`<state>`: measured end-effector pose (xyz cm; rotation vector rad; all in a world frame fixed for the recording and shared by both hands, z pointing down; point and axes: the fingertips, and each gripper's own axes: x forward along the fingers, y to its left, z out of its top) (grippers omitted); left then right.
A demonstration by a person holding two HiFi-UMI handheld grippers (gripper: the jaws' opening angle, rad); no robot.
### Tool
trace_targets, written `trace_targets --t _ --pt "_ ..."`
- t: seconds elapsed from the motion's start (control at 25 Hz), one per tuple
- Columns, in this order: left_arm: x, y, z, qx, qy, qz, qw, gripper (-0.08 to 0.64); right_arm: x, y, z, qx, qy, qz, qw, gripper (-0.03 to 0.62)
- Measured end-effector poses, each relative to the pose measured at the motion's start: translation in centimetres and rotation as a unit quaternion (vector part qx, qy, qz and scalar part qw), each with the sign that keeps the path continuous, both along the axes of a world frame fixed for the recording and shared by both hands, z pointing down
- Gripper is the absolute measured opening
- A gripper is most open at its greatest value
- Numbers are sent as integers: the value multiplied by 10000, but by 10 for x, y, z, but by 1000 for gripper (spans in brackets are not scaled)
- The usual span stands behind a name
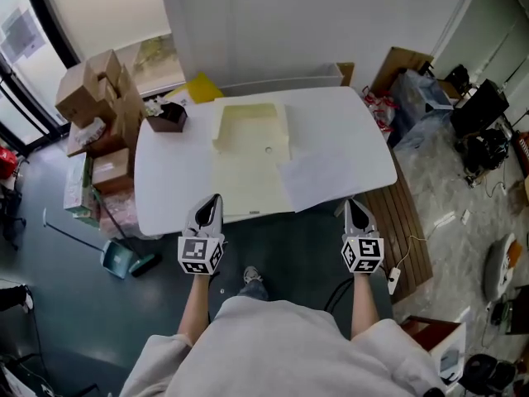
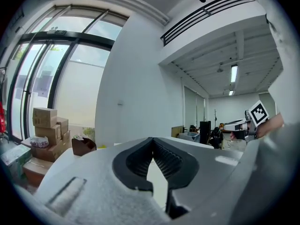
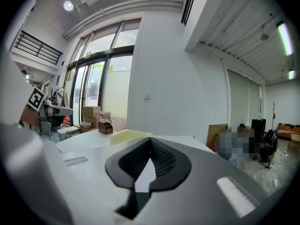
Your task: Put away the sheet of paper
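Both grippers hung level just off the near edge of the white table, one in each hand, both empty. Left gripper had its jaws closed tip to tip, nothing between them; its own view showed the same, pads meeting at the front. Right gripper was also closed tight with nothing in it, tips together in its own view. Neither touched the table or anything on it. The sheet of paper lay flat on the right front part of the table, slightly skewed, its left edge overlapping the cream folder. The right gripper was just short of the sheet's near edge. The folder lay open in the middle of the table, its far half raised like a shallow tray and its near half flat, reaching to the table's near edge; the left gripper sat near that half's near left corner. A small brown box stood at the far left corner of the table, with something in it that was too small to make out. Stacked cardboard boxes were on the floor left of the table, and a dustpan lay on the floor below them. A slatted wooden panel lay on the floor right of the table.
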<state>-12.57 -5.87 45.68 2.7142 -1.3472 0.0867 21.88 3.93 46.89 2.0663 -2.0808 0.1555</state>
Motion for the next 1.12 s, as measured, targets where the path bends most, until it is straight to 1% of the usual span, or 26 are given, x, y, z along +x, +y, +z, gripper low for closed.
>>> trace_targets --t 0.2,0.4,0.68,0.88,1.12 --pt "-14 -45 4 -23 -20 84 10000 6 -11 -40 2 -25 13 101 9999 3" --pt "-22 -70 8 -41 -57 112 9999 6 -19 -65 7 -70 40 111 9999 3" --pt "-21 -76 16 -138 -90 57 9998 6 -16 -80 15 -170 57 20 9998 3" --pt "-17 -78 22 -250 -117 -165 9995 6 -7 -97 24 -221 -50 -120 9997 3" --pt "-2 -82 28 -360 -187 -420 9983 6 7 -119 37 -368 -100 -392 9985 3"
